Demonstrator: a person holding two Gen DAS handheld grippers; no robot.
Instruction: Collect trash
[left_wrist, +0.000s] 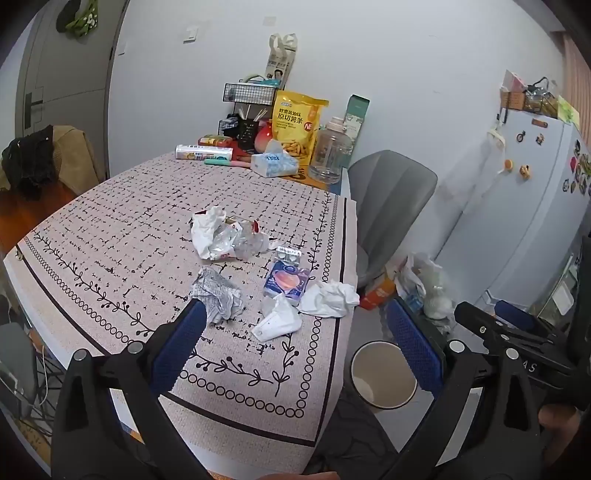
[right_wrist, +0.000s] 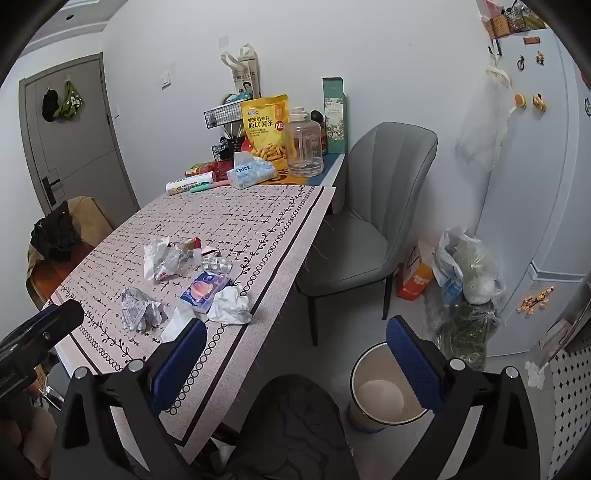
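Standing by the table, so here's what I see, label style:

Left gripper (left_wrist: 295, 339): fingers spread wide, nothing between them, hanging over the near edge of the table (left_wrist: 110, 229). One blue pad sits right by the crumpled foil wrapper (left_wrist: 218, 295), can't tell if it touches.

Right gripper (right_wrist: 295, 358): also spread wide and empty, off the table's near corner, above the bin side.

Trash: all on the patterned cloth, bunched near the corner. White tissue wad (left_wrist: 330, 297), blue-purple packet (left_wrist: 286, 282) just beside it, pill blister (left_wrist: 288, 254) behind that, crumpled plastic and paper pile (left_wrist: 225, 238) further in, a white scrap (left_wrist: 277, 323) nearest the edge.

Bin (right_wrist: 384, 387): round, on the floor beside the table, next to the grey chair (right_wrist: 369, 221).

Far end: yellow snack bag (left_wrist: 297, 123), tissue box (left_wrist: 275, 162), clear jar (left_wrist: 330, 151).
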